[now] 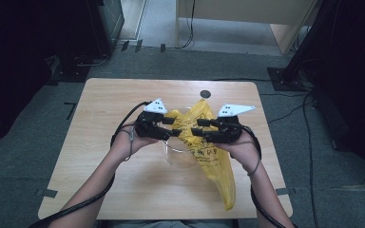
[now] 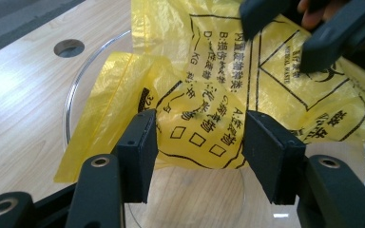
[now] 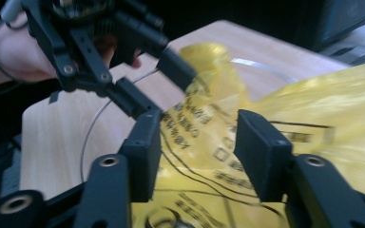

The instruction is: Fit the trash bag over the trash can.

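Observation:
A yellow plastic bag [image 1: 211,154] with black print lies crumpled over a clear round container [image 1: 170,154] in the middle of the wooden table [image 1: 100,156]. My left gripper [image 1: 171,127] faces it from the left, and in the left gripper view its jaws [image 2: 199,142] stand apart with the bag [image 2: 204,109] between them, the pads not pressing on it. My right gripper [image 1: 197,130] meets it from the right. In the right gripper view it is open [image 3: 197,147] around a fold of the bag [image 3: 204,142]. The two grippers' tips nearly touch above the bag.
A round hole [image 1: 205,93] is cut in the table near its far edge. The container's clear rim [image 2: 76,80] curves out past the bag on the left. Dark stands and cables sit on the floor around the table.

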The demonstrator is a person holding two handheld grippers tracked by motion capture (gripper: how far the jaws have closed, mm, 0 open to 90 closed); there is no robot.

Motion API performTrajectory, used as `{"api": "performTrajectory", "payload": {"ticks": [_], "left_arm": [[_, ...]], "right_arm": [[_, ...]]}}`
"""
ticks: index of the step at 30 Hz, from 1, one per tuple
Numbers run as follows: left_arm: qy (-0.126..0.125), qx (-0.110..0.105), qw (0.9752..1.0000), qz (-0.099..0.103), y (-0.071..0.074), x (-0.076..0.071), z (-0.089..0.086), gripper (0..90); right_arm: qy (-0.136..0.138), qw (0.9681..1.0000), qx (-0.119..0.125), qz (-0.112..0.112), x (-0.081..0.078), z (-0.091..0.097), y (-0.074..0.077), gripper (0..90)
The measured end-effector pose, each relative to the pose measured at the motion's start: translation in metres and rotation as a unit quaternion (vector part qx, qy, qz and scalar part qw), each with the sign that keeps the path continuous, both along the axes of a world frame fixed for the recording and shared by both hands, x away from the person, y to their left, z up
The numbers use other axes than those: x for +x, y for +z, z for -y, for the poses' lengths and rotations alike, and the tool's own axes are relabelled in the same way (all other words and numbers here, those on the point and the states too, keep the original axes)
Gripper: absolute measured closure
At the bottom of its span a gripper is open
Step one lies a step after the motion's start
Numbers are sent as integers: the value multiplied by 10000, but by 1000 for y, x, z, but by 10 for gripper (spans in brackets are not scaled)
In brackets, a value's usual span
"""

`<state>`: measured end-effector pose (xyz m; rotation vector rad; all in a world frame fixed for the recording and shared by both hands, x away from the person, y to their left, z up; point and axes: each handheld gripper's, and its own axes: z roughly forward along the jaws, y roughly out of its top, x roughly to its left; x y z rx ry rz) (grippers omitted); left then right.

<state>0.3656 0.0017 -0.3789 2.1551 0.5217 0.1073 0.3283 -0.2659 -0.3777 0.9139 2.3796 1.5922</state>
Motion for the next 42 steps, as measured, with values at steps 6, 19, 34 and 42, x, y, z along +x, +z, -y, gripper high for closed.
{"api": "performTrajectory", "payload": {"ticks": [6,19,34,42], "left_arm": [[-6,107,9999,-44,-4,1,-1,454],[29,95,9999,-52,-6,0,-4,453],[-14,27,9999,-117,-8,-1,-2,460],[-24,-18,10000,-76,-4,-3,-5,438]], "right_arm": [[-421,9990,93,136,-7,28,5,455],[-1016,9946,222,16,-7,64,-10,339],[-582,9975,260,-292,-7,42,-6,898],[-531,9981,-243,-206,10,9,4,900]]}}
